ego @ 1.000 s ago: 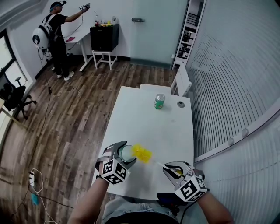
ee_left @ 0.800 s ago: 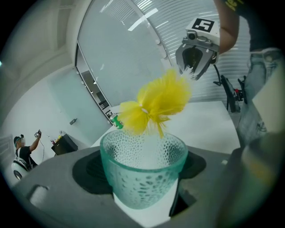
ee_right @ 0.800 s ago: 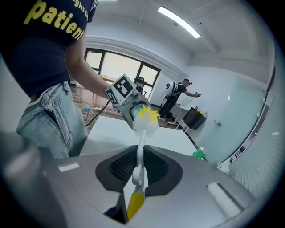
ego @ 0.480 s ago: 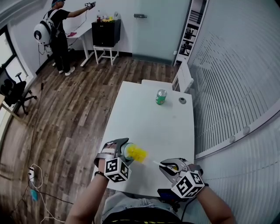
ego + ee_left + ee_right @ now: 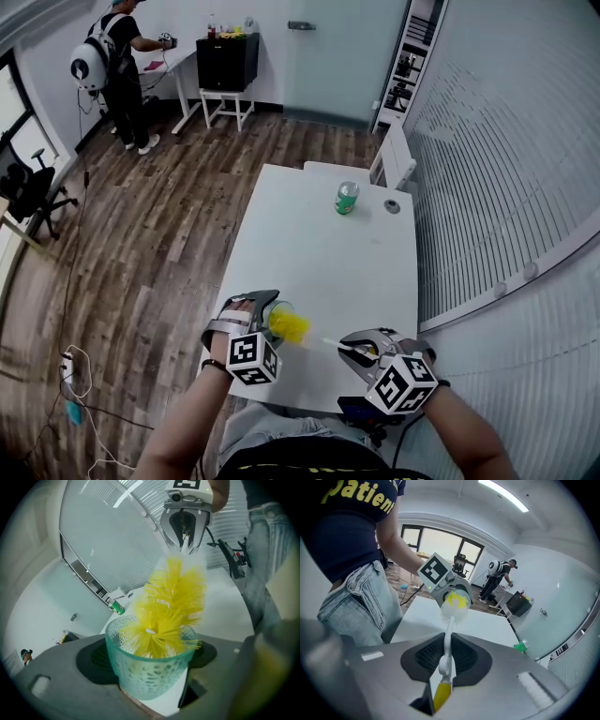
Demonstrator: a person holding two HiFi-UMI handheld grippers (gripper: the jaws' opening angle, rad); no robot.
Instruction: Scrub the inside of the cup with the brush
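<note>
My left gripper (image 5: 269, 315) (image 5: 152, 677) is shut on a pale green dimpled cup (image 5: 149, 670) (image 5: 279, 313), held on its side over the near end of the white table (image 5: 323, 244). A bottle brush (image 5: 171, 604) with yellow and white bristles has its yellow tip (image 5: 290, 325) inside the cup's mouth. My right gripper (image 5: 358, 349) (image 5: 445, 660) is shut on the brush's thin white handle (image 5: 446, 646), whose yellow end (image 5: 440, 693) shows behind the jaws. In the right gripper view the bristle head (image 5: 455, 604) sits in the cup ahead.
A green can (image 5: 347, 198) and a small round grey object (image 5: 392, 206) stand at the table's far end. A white chair (image 5: 394, 159) is beyond it. A person with a backpack (image 5: 108, 66) stands at a desk far back left. A wall runs along the right.
The brush tip has gone from beside the cup's mouth to inside it. Both grippers have shifted slightly left and nearer together. The person in the background has lowered an arm.
</note>
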